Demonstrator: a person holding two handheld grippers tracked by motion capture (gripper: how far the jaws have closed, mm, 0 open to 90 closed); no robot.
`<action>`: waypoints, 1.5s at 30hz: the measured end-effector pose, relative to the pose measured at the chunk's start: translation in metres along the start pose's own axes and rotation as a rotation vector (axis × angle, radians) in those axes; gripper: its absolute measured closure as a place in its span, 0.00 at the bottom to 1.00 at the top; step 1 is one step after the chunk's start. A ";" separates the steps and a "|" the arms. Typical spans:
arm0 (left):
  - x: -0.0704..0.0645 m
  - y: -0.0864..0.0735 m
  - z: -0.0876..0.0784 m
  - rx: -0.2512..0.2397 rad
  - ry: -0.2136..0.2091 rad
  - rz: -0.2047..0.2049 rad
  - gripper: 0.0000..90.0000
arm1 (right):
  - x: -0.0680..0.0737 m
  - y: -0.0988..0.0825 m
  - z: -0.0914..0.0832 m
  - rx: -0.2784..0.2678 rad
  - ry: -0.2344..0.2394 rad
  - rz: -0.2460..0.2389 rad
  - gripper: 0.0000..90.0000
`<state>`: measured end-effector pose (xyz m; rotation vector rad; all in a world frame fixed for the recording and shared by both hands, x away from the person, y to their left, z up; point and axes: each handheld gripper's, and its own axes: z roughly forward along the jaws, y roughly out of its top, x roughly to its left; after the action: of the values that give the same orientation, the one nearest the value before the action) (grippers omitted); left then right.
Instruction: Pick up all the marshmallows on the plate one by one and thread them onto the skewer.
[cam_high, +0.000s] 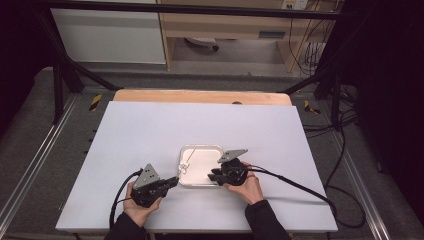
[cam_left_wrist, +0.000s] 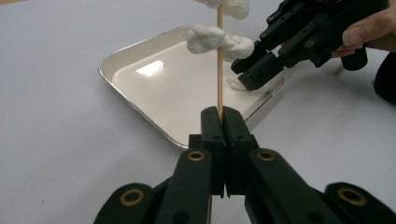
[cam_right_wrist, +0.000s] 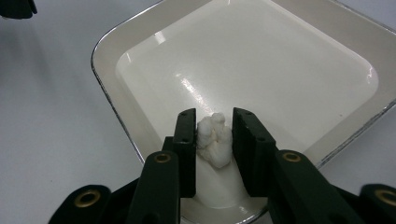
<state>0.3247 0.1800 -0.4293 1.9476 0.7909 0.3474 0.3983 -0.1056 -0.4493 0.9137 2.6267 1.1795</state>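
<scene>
While we held the stick steady, this is how the table stood.

Left gripper (cam_left_wrist: 223, 114): its jaws were pressed fully together on the lower end of a thin wooden skewer (cam_left_wrist: 219, 60), which stood upright over the near edge of the tray.

Skewer load: two white, dough-like lumps (cam_left_wrist: 219, 39) were already threaded on it, one above the other, the upper one cut off by the top of the left gripper view.

Right gripper (cam_right_wrist: 214, 135): its jaws stood partly open, one on each side of a third white lump (cam_right_wrist: 214, 140) lying in the near corner of the tray (cam_right_wrist: 107, 88); the left pad seemed to touch it and a narrow gap showed at the right pad, so we judged it not yet gripped.

Risk, squashing: we judged the lump soft, so closing too hard could flatten or tear it.

Risk, slipping: a light pinch on one side might have let it roll off against the tray wall.

Risk, skewer: a sideways push while threading could bend or snap the thin stick, or knock the two lumps loose.

Risk, tray: the right jaw tips sat low by the raised rim, so a drag could shift the light metal tray on the table.

Surroundings: the white tabletop (cam_high: 150, 135) around the tray was bare; cables (cam_high: 295, 182) trailed from both grippers towards us, away from the work.

In the way: the tray's corner wall crowded the right jaws.
</scene>
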 end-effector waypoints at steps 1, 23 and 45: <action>0.000 0.000 0.000 0.001 0.000 -0.001 0.99 | 0.000 0.000 0.000 0.000 -0.001 0.001 0.83; -0.004 0.000 0.002 0.000 -0.016 0.010 0.99 | -0.005 0.028 -0.062 -0.245 0.091 0.069 0.88; -0.012 0.001 0.005 -0.005 -0.048 0.054 0.99 | -0.011 0.060 -0.089 -0.411 0.204 0.145 0.87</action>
<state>0.3186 0.1683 -0.4293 1.9681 0.7073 0.3335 0.4050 -0.1380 -0.3470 0.9527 2.3430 1.8483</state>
